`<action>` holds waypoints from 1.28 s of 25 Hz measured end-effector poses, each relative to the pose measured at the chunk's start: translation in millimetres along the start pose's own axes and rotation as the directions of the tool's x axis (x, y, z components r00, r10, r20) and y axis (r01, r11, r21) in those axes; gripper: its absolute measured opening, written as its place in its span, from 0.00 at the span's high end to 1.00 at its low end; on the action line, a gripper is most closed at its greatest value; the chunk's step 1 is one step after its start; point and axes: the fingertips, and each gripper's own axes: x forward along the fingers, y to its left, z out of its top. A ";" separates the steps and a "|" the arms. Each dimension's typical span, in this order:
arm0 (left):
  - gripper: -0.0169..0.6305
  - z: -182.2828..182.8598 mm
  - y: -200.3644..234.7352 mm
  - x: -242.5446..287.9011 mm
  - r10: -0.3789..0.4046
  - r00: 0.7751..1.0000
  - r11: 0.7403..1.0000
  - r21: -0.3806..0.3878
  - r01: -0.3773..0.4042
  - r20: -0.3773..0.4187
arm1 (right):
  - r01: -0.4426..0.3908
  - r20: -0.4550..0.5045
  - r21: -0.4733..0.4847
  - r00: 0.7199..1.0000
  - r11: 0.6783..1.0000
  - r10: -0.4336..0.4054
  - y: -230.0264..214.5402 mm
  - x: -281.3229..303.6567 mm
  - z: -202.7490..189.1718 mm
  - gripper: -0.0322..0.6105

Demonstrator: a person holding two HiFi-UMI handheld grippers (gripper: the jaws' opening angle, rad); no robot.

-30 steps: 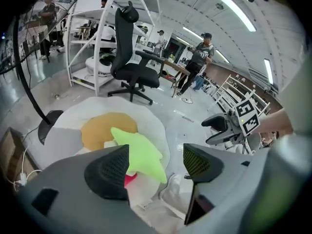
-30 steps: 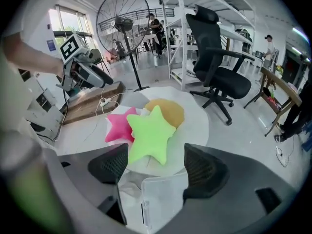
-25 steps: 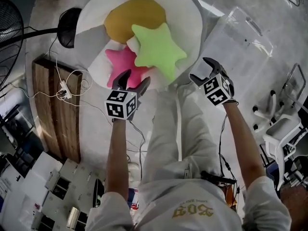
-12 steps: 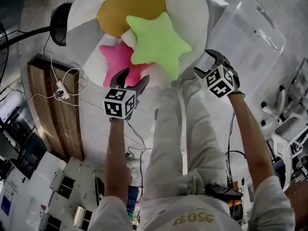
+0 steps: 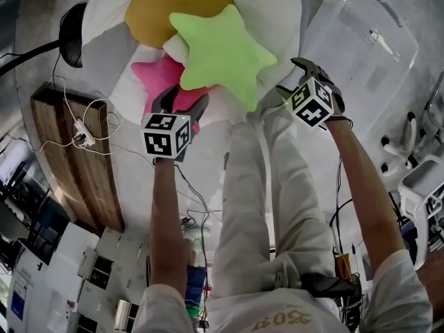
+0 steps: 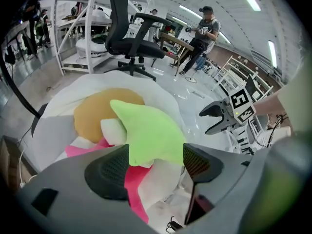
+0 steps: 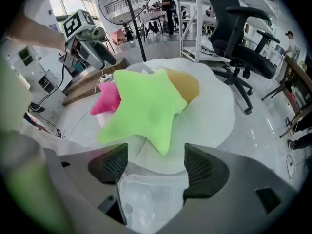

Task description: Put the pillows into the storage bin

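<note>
Zero pillows binned, every transfer left to do.
- Big white round cushion (image 5: 277,12) on the floor: carries all the pillows.
- Clear plastic storage bin (image 5: 368,40) beside it: looks empty.
- Round orange pillow (image 5: 166,9).
- Lime-green star pillow (image 5: 218,50), topmost.
- Pink star pillow (image 5: 161,80), underneath.
- My left gripper (image 5: 182,99) and right gripper (image 5: 288,76): jaws spread, empty.

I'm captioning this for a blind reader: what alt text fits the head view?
From above, a person reaches two open grippers toward a lime-green star pillow lying over a pink star pillow and a mustard round pillow on a white cushion. The left gripper hovers by the pink one; the right gripper is beside a clear storage bin.
</note>
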 end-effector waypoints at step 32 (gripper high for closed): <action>0.41 -14.2 33.0 75.9 0.025 0.994 0.928 0.372 0.018 -0.110 | -0.048 -0.157 -0.125 0.987 0.991 0.028 -18.1 131.5 -23.4 0.37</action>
